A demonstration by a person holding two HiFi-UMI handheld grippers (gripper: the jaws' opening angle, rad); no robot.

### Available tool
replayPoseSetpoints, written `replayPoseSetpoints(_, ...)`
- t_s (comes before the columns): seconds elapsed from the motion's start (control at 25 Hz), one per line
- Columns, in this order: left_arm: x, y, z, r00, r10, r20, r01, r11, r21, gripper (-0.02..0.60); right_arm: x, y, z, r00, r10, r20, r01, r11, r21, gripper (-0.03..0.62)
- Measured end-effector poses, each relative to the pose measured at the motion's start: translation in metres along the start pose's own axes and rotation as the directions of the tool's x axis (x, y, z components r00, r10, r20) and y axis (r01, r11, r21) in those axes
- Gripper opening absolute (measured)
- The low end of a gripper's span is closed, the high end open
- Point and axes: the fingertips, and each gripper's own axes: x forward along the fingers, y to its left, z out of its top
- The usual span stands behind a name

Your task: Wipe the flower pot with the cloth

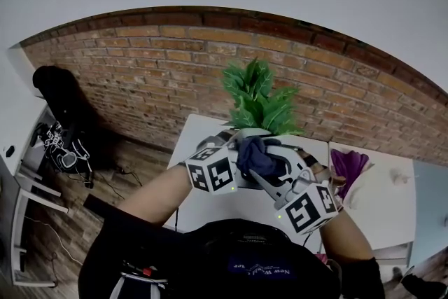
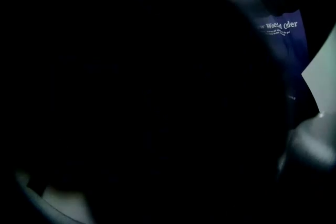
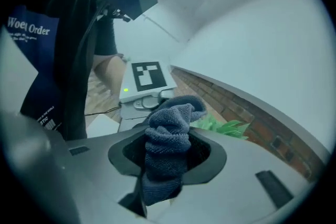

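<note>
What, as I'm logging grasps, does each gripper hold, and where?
Right gripper: the blue cloth, pinched at its bunched middle. Left gripper: cannot be told; its view is dark.

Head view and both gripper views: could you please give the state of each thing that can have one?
Cloth: bunched, clamped between the right gripper's jaws, close by the pot.
Right gripper: shut on the cloth.
Left gripper: next to the pot; its own view is nearly black, so open or shut cannot be told.
Pot: upright on the table, plant in it, mostly hidden by the grippers.
</note>
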Motion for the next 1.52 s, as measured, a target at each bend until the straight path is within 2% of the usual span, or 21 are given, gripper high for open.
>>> replayPoseSetpoints(0.2, -0.009, 0.006, -0.008, 0.999, 0.032, -0.009, -0.032, 0.999, -0.005, 0.548, -0.007, 0.022, -0.009, 0.989, 0.151, -0.011, -0.149, 0.986, 0.075, 0.133)
replayPoseSetpoints(0.28, -0.014, 0.008, -0.007, 0.999, 0.038, 0.003, -0.038, 0.999, -0.009, 0.548, -0.015, 0.021, -0.011, 0.984, 0.175, 0.011, -0.176, 0.98, 0.095, 0.133)
replayPoseSetpoints(0.32, -0.016, 0.009, -0.006, 0.999, 0.037, 0.014, -0.037, 0.999, -0.014, 0.548, -0.019, 0.015, -0.008, 0.985, 0.164, 0.051, -0.168, 0.979, 0.111, 0.133)
replayPoseSetpoints(0.4, -0.02, 0.009, -0.002, 0.999, 0.029, 0.037, -0.029, 0.999, -0.016, 0.548, -0.028, -0.012, -0.001, 0.988, 0.074, 0.133, -0.098, 0.978, 0.183, 0.133)
replayPoseSetpoints(0.48, -0.02, 0.006, 0.003, 0.998, 0.017, 0.052, -0.017, 1.0, -0.005, 0.548, -0.032, -0.041, -0.001, 0.99, -0.049, 0.13, 0.016, 0.97, 0.241, 0.133)
replayPoseSetpoints(0.56, -0.017, 0.004, 0.01, 0.997, 0.009, 0.074, -0.01, 1.0, 0.003, 0.548, -0.029, -0.051, -0.007, 0.99, -0.103, 0.098, 0.078, 0.97, 0.231, 0.133)
replayPoseSetpoints(0.64, -0.016, 0.003, 0.013, 0.996, 0.013, 0.086, -0.013, 1.0, 0.001, 0.548, -0.024, -0.044, -0.01, 0.992, -0.082, 0.093, 0.06, 0.975, 0.215, 0.133)
replayPoseSetpoints(0.76, -0.021, 0.008, 0.007, 0.996, 0.037, 0.086, -0.035, 0.999, -0.027, 0.548, -0.022, -0.016, -0.014, 0.996, 0.004, 0.093, -0.024, 0.977, 0.21, 0.133)
replayPoseSetpoints(0.88, -0.027, 0.013, 0.001, 0.994, 0.072, 0.077, -0.069, 0.997, -0.045, 0.548, -0.025, 0.012, -0.023, 0.991, 0.089, 0.102, -0.11, 0.968, 0.224, 0.133)
replayPoseSetpoints(1.0, -0.029, 0.014, 0.001, 0.993, 0.085, 0.083, -0.081, 0.995, -0.051, 0.548, -0.03, 0.022, -0.028, 0.984, 0.136, 0.115, -0.159, 0.96, 0.23, 0.133)
replayPoseSetpoints(1.08, -0.031, 0.013, 0.005, 0.989, 0.074, 0.125, -0.065, 0.995, -0.07, 0.548, -0.035, 0.014, -0.02, 0.977, 0.118, 0.176, -0.163, 0.949, 0.269, 0.133)
replayPoseSetpoints(1.12, -0.033, 0.011, 0.01, 0.985, 0.061, 0.159, -0.049, 0.996, -0.079, 0.548, -0.039, 0.003, -0.015, 0.973, 0.08, 0.219, -0.149, 0.935, 0.321, 0.133)
replayPoseSetpoints(1.2, -0.038, 0.007, 0.02, 0.974, 0.031, 0.224, -0.012, 0.996, -0.085, 0.548, -0.044, -0.031, -0.012, 0.965, -0.042, 0.259, -0.08, 0.893, 0.443, 0.133)
replayPoseSetpoints(1.28, -0.045, 0.005, 0.028, 0.962, 0.004, 0.273, 0.018, 0.997, -0.078, 0.548, -0.043, -0.061, -0.015, 0.959, -0.139, 0.246, -0.005, 0.863, 0.505, 0.133)
replayPoseSetpoints(1.36, -0.05, 0.005, 0.034, 0.954, -0.006, 0.301, 0.029, 0.997, -0.073, 0.548, -0.035, -0.067, -0.015, 0.96, -0.146, 0.237, 0.004, 0.857, 0.515, 0.133)
replayPoseSetpoints(1.52, -0.049, 0.008, 0.033, 0.953, 0.02, 0.303, 0.009, 0.995, -0.094, 0.548, -0.036, -0.042, -0.014, 0.96, -0.072, 0.27, -0.078, 0.86, 0.504, 0.133)
